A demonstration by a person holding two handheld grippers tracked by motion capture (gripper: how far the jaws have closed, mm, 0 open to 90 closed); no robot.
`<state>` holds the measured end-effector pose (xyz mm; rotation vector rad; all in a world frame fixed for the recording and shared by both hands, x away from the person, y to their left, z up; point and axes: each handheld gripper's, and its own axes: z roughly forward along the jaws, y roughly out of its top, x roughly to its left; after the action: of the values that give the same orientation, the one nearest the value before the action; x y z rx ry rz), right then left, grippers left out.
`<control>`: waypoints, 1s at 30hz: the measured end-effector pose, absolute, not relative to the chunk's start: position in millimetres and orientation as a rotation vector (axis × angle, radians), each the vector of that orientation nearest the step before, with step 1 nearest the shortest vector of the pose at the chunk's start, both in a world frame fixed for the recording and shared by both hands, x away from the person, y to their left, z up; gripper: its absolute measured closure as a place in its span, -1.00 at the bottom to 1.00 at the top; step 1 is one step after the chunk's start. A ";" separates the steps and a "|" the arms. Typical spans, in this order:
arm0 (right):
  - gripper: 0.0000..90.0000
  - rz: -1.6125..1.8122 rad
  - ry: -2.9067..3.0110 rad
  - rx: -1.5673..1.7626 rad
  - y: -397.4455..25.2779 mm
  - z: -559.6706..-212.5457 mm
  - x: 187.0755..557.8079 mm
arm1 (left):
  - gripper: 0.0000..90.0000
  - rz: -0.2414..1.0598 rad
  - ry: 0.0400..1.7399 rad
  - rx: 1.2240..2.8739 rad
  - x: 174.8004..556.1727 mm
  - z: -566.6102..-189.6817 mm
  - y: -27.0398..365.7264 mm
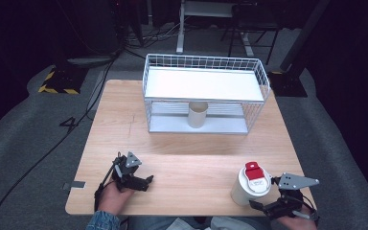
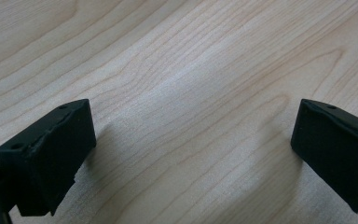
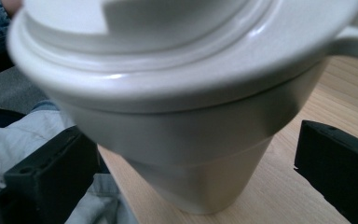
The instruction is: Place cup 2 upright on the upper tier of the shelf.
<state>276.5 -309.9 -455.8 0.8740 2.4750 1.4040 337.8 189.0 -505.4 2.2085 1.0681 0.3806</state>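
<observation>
The tabletop (image 1: 196, 158) is light wood grain. A white wire rack (image 1: 206, 93) stands at the middle of its far edge, with a solid white upper shelf and a lower shelf beneath. A beige cup (image 1: 197, 114) stands upright on the lower shelf, near the middle, open end up. A white lidded cup (image 1: 250, 184) stands upright near the right end of the near edge; its lid carries a red tab (image 1: 254, 171) on top. The right gripper (image 1: 263, 207) sits at the near right corner, just beside the lidded cup on its near side, held by a hand (image 1: 294, 218) at the table edge. In the right gripper view the jaws stand wide apart with the lidded cup (image 3: 182, 140) between them — a gap is visible on each side, so neither jaw touches the cup wall, and the gripper is open around it. The cup is tapered, narrower at the base, and rests on the wood. The left gripper (image 1: 148, 179) lies near the left end of the near edge, low over the wood, held by a hand (image 1: 112, 194) with a denim sleeve (image 1: 103, 221). In the left gripper view the jaws are spread wide over bare tabletop (image 2: 191, 93) — nothing lies between them. The two grippers are well apart.
</observation>
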 end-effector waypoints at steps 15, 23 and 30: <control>-0.95 1.544 2.408 0.827 -301.3 -479.0 284.1 | -0.99 0.381 1.068 2.209 337.8 -505.4 188.9; -0.81 1.573 2.364 0.756 -299.7 -482.3 282.0 | -0.99 0.377 1.069 2.211 337.8 -505.1 189.0; -0.78 1.550 2.353 0.727 -299.4 -481.7 280.2 | -0.99 0.378 1.068 2.211 337.8 -505.2 189.0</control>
<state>280.2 -299.4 -481.7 0.7269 2.3527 1.5502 337.8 189.0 -505.2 2.2107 1.0679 0.3779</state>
